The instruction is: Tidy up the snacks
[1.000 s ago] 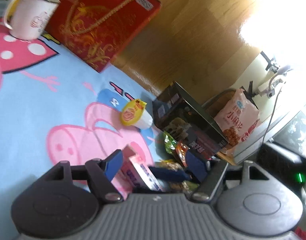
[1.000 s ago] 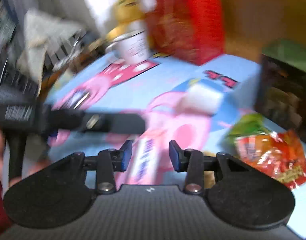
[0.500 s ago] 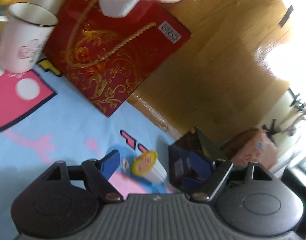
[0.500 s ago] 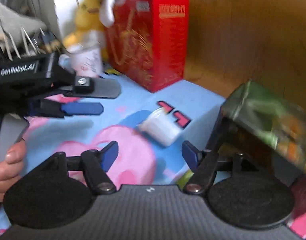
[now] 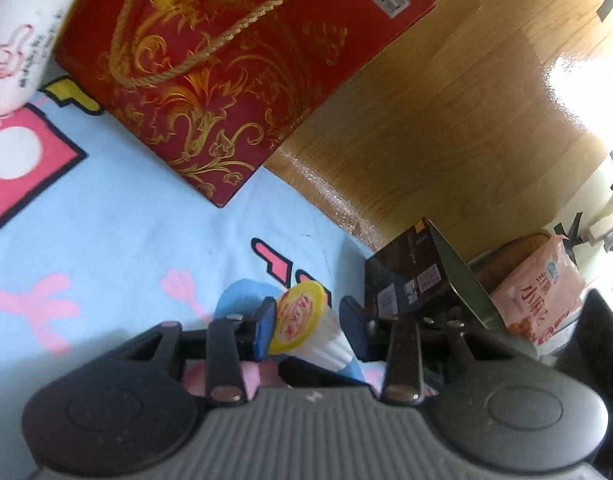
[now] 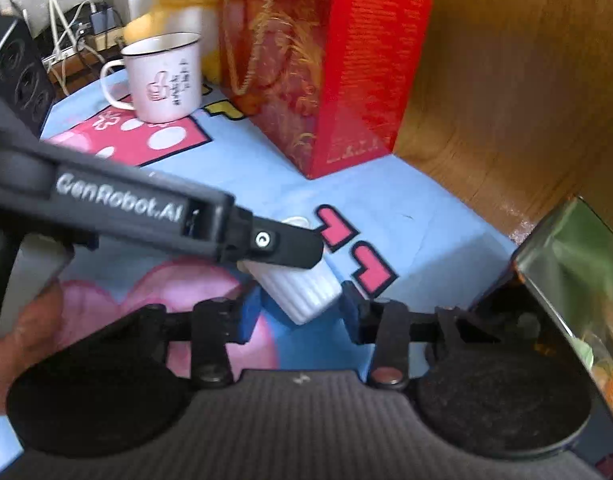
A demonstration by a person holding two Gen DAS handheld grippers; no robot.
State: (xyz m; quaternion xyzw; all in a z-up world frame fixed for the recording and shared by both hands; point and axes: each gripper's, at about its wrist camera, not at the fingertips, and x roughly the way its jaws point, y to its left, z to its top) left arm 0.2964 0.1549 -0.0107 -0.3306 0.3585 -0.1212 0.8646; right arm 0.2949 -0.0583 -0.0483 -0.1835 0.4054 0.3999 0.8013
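A small white ribbed jelly cup (image 5: 312, 332) with a yellow foil lid lies on its side on the blue cartoon cloth (image 5: 118, 232). My left gripper (image 5: 308, 330) is open, its blue pads on either side of the cup near the lid; I cannot tell whether they touch it. In the right wrist view the cup (image 6: 302, 288) lies just ahead of my open right gripper (image 6: 302, 314), with the left gripper's finger across its top. A dark snack box (image 5: 418, 276) stands to the right.
A red gift bag (image 5: 226, 64) with rope handle stands at the back against a wooden wall. A white enamel mug (image 6: 162, 76) stands to its left. A pink snack packet (image 5: 538, 296) sits behind the dark box (image 6: 570, 264).
Both grippers have moved forward to the jelly cup. The left gripper's jaws have narrowed around the cup; the right gripper has opened wider than a second ago. The snack packets near it have left view.
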